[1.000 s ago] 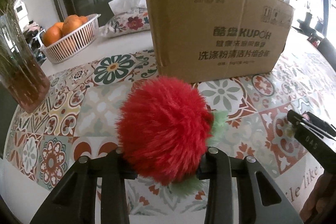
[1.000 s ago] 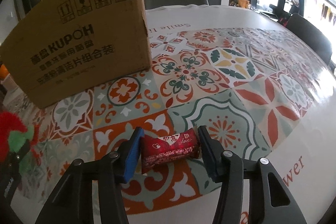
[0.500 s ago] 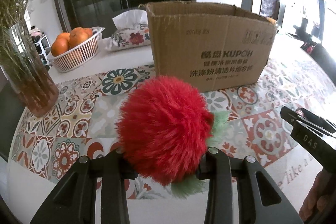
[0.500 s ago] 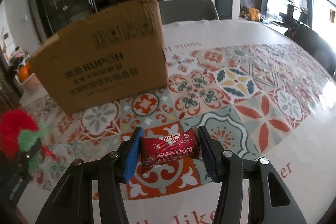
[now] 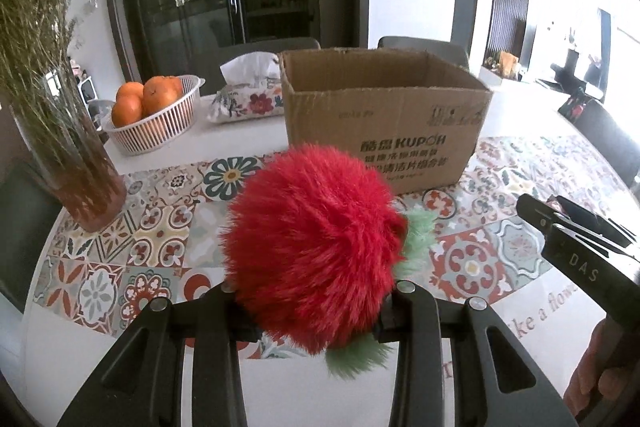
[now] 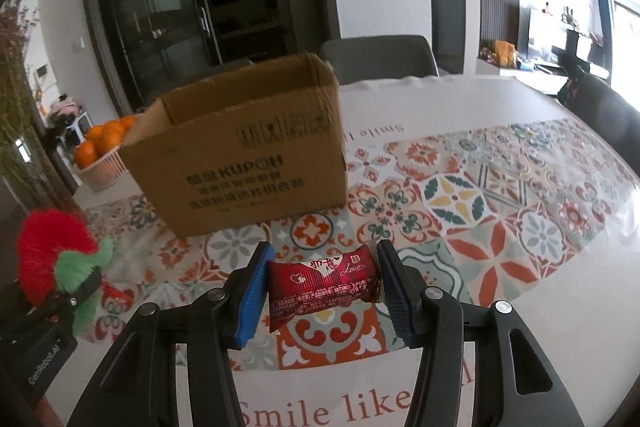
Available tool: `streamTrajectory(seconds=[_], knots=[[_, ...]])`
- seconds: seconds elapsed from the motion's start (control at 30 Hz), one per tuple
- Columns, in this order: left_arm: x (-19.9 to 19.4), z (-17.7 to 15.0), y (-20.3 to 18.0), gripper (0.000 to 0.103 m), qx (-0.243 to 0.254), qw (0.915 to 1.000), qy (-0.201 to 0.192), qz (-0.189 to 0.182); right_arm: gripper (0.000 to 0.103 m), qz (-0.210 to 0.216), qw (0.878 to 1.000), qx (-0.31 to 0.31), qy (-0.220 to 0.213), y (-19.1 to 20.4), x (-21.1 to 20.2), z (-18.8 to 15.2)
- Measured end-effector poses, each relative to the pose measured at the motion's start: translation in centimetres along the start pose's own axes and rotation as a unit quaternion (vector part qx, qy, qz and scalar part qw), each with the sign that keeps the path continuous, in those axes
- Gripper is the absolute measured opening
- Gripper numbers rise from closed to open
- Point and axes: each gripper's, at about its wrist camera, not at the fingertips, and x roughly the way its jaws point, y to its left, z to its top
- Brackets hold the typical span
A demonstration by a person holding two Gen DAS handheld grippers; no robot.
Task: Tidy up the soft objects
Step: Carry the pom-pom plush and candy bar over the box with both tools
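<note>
My left gripper is shut on a fluffy red plush ball with green fuzzy leaves, held above the patterned tablecloth. The ball also shows in the right wrist view. My right gripper is shut on a dark red snack packet between its blue pads, held above the table. An open cardboard box stands ahead of both grippers; it also shows in the right wrist view. Its visible inside looks bare.
A glass vase of dried grass stands at the left. A white basket of oranges and a floral tissue box sit behind the box's left side. Chairs stand at the table's far edge.
Both grippers have risen and drawn back with their loads. The box now sits lower in both views and its open top shows.
</note>
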Motion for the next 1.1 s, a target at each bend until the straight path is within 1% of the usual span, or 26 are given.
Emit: streamTrajectory(seconds=[0.17, 0.4, 0.57, 0.9, 1.1], knots=[[-1.8, 0.6, -0.1, 0.036, -0.007, 0.9999, -0.012, -0.004, 0.053, 0.017, 1.000, -0.013, -0.013, 0.3, -1.6, 1.0], [-3.2, 2.0, -0.1, 0.036, -0.013, 0.9995, -0.028, -0.010, 0.053, 0.038, 0.998, -0.029, -0.032, 0.8, -2.9, 2.8], [-3.8, 3.5, -0.2, 0.036, -0.009, 0.9989, -0.043, -0.014, 0.053, 0.048, 0.997, -0.039, -0.052, 1.2, -3.5, 4.5], [-4.2, 7.0, -0.6, 0.036, 0.006, 0.9969, -0.075, -0.021, 0.053, 0.061, 0.994, -0.043, -0.083, 1.3, -3.8, 8.1], [-3.4, 9.4, -0.5, 0.037, 0.007, 0.9960, -0.084, -0.028, 0.053, 0.069, 0.991, -0.048, -0.100, 1.8, -3.8, 10.3]])
